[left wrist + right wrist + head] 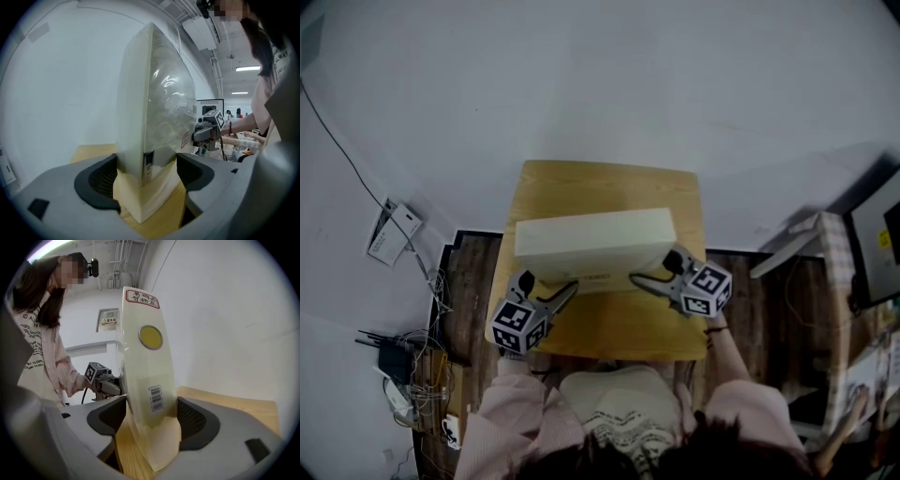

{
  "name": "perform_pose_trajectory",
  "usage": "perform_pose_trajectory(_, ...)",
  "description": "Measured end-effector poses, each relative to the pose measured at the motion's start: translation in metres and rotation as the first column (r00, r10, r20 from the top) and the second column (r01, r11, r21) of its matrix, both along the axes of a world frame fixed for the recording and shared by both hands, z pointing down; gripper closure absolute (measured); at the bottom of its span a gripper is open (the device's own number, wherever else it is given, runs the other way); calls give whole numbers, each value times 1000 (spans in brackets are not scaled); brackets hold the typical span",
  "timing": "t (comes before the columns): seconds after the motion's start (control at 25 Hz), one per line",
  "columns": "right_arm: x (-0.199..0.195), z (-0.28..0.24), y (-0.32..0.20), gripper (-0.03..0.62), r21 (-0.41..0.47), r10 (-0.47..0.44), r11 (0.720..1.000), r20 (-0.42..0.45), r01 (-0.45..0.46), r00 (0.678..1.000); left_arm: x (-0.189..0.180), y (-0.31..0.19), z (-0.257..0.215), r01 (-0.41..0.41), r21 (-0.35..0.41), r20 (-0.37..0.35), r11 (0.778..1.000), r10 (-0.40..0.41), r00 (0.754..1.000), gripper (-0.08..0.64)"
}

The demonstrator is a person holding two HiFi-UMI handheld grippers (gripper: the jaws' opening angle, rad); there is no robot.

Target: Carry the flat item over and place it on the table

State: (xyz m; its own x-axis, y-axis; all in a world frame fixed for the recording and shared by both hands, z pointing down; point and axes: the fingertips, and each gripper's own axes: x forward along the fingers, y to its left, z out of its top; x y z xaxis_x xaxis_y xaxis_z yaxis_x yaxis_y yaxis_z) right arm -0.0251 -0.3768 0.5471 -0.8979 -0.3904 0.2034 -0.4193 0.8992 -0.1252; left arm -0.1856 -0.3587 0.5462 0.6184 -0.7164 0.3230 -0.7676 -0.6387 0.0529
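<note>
With my left gripper (565, 293) clamped on the flat box (595, 242) at its 7 o'clock corner and my right gripper (643, 281) clamped at 5 o'clock, the box on or just above the middle of the table (609, 180), an uneven release could skew its 12 o'clock edge.

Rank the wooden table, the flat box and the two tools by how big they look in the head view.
1. wooden table
2. flat box
3. left tool and right tool: they look about alike, so no ranking between them.
</note>
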Motion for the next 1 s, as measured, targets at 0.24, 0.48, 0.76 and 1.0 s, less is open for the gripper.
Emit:
perform_pose_trajectory(0.24, 4, 2, 2, 258, -14, 2, 1000, 1, -2, 1000, 4, 2, 1, 1, -3, 10, 1000, -1, 1000, 170)
perform_pose_trajectory(0.48, 4, 5, 4, 258, 6, -11, 1000, -14, 11, 1000, 3, 6, 2, 6, 1, 19, 1000, -6, 1000, 169)
perform_pose_trajectory(0.76, 2, 4, 5, 253, -18, -1, 1000, -15, 1, 1000, 2, 7, 3, 10, 3, 25, 1000, -10, 1000, 166)
perform_pose_trajectory(1.0, 3, 3, 6, 249, -25, 9, 1000, -39, -10, 999, 2, 8, 2, 16, -2, 30, 1000, -16, 999, 164)
